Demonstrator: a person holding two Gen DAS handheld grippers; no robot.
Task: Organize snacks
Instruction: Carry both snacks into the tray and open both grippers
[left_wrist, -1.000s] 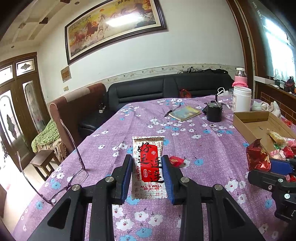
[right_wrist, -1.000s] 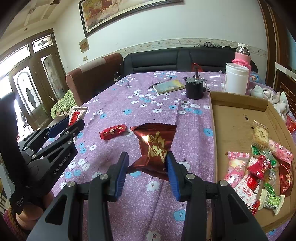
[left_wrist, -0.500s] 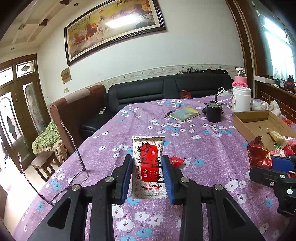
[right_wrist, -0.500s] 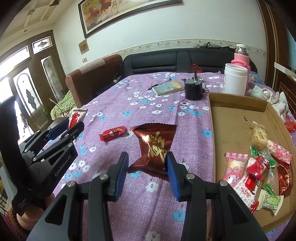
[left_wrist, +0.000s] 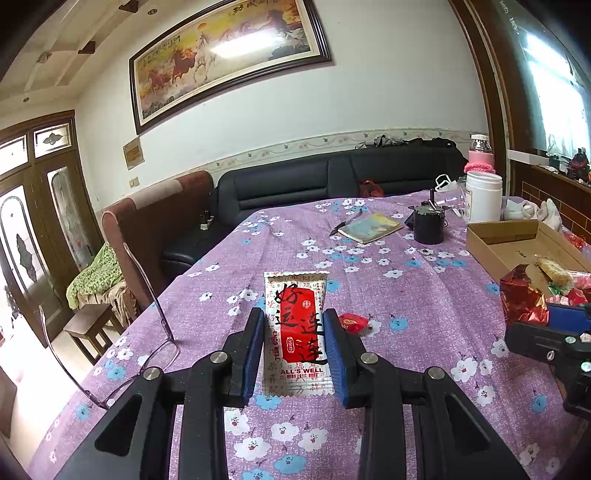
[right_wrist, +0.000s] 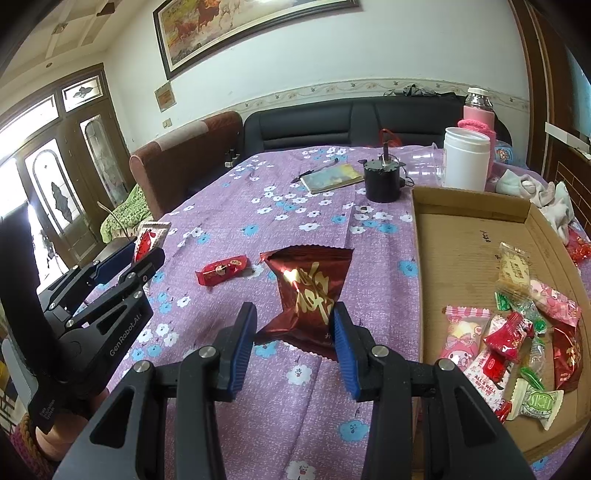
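My left tongs (left_wrist: 294, 345) clench the white-and-red packet (left_wrist: 296, 325) above the tabletop (left_wrist: 406, 280). My right tongs (right_wrist: 294, 338) grip the dark red foil bag (right_wrist: 308, 291); the cardboard tray (right_wrist: 461, 236) of snacks lies at three o'clock.

White-and-red packet (left_wrist: 296, 332) and crinkled maroon foil packet (right_wrist: 309, 295), each raised off table

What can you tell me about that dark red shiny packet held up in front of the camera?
The dark red packet is a glossy foil snack wrapper with gold lettering and zigzag-cut ends at top and bottom. It looks crinkled and pinched in at the waist. The right gripper holds it by its lower part between blue pads, tilted up above the purple flowered tablecloth. It sits left of the cardboard box, touching nothing else. From the left camera it shows as a crumpled red foil lump.
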